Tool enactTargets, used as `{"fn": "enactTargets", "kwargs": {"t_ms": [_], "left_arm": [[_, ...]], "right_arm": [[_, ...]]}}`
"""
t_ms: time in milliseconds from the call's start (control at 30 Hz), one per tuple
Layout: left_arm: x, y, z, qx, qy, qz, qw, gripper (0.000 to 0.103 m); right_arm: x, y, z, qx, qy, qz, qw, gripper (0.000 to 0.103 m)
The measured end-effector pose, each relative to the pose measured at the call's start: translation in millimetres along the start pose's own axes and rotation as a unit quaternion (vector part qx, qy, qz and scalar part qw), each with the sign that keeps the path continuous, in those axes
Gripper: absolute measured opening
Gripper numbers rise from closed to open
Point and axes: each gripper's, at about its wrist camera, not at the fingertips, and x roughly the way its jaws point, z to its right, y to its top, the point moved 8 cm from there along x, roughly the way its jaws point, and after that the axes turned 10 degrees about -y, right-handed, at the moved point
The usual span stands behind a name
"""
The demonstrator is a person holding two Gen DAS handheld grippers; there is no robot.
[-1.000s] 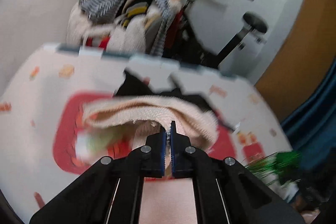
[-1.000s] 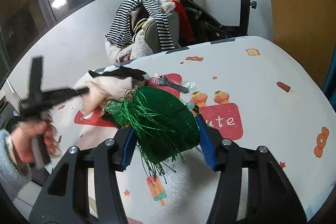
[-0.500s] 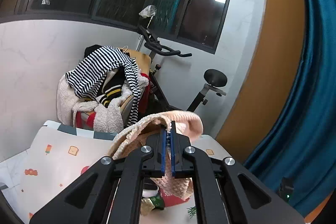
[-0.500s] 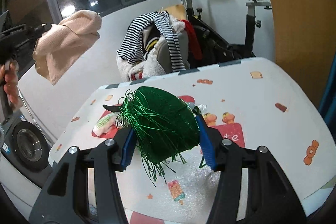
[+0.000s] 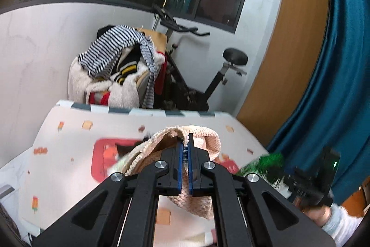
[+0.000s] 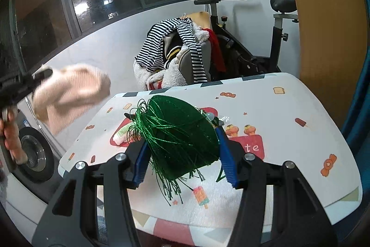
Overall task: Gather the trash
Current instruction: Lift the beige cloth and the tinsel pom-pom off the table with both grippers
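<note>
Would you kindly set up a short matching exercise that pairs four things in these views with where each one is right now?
Things:
1. pink knit cloth
2. green tinsel bundle
3. striped shirt
4. pale wrapper

Places:
A. draped over the heaped chair behind the table
B. clamped in the left gripper, lifted off the table
C. lying on the red patch of the table
D. between the pads of the right gripper

Pairs: 1-B, 2-D, 3-A, 4-C
</note>
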Motion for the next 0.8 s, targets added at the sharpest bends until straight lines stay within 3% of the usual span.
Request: {"fn": "enactTargets", "kwargs": {"t_ms": [500, 800], "left_arm": [[-31, -103, 33, 0.0, -0.049, -0.068, 0.9965, 0.004], [-34, -190, 61, 0.04, -0.084, -0.157, 0.9832, 0.004]], "right_arm": [[-51, -10, -17, -0.036, 0.008, 0.023, 0.999, 0.055], [-73, -20, -20, -0.038, 0.018, 0.035, 0.998, 0.055]]}}
